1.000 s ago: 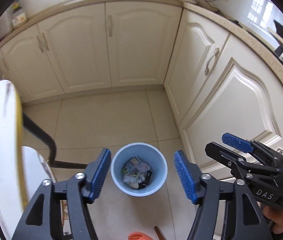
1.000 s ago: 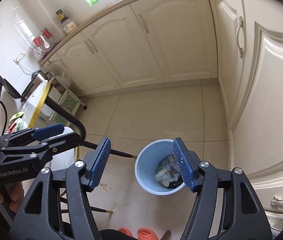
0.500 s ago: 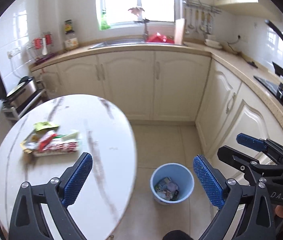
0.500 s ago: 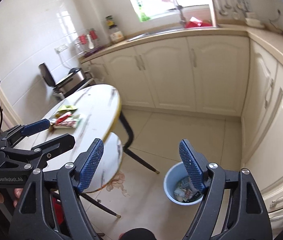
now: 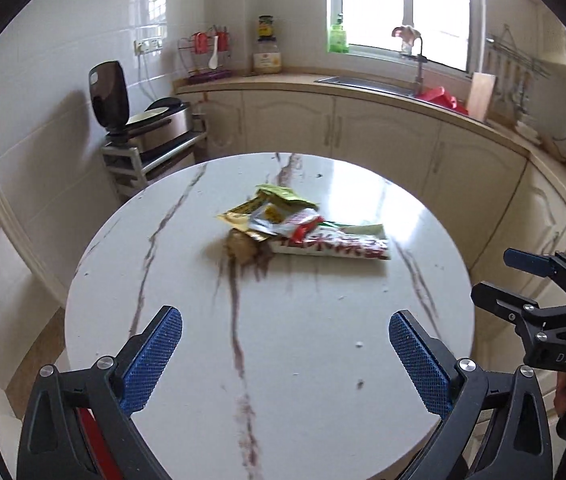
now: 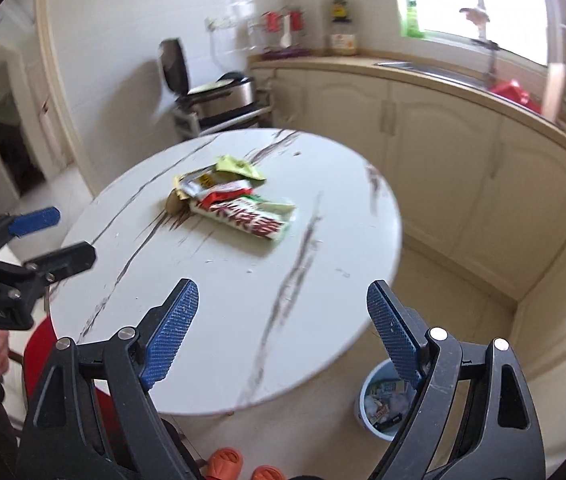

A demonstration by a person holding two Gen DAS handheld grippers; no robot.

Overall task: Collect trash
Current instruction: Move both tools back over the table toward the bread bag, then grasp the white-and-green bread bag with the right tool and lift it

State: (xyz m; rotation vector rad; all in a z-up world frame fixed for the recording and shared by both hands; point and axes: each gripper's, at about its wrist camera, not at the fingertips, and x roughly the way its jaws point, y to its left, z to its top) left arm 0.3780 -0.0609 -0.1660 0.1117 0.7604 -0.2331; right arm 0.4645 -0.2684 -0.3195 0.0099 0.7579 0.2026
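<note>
A pile of trash lies on the round white marble table (image 5: 283,340): a long red and white wrapper (image 5: 333,245) (image 6: 249,216), yellow and green packets (image 5: 271,204) (image 6: 219,172), and a brown lump (image 5: 243,248). My left gripper (image 5: 285,356) is open and empty above the table's near edge, well short of the pile. My right gripper (image 6: 281,334) is open and empty above the table's near right edge. A blue trash bin (image 6: 383,400) with wrappers inside stands on the floor below the right gripper.
Cream cabinets (image 5: 383,136) with a sink (image 5: 367,82) run along the back and right. A metal rack holding an appliance (image 5: 151,136) stands at the left wall. A red stool (image 6: 39,344) and orange slippers (image 6: 239,466) are at the table's near side.
Both grippers have swung up from looking down at the blue bin on the floor to facing the table top and the trash pile. Both stayed open and empty.
</note>
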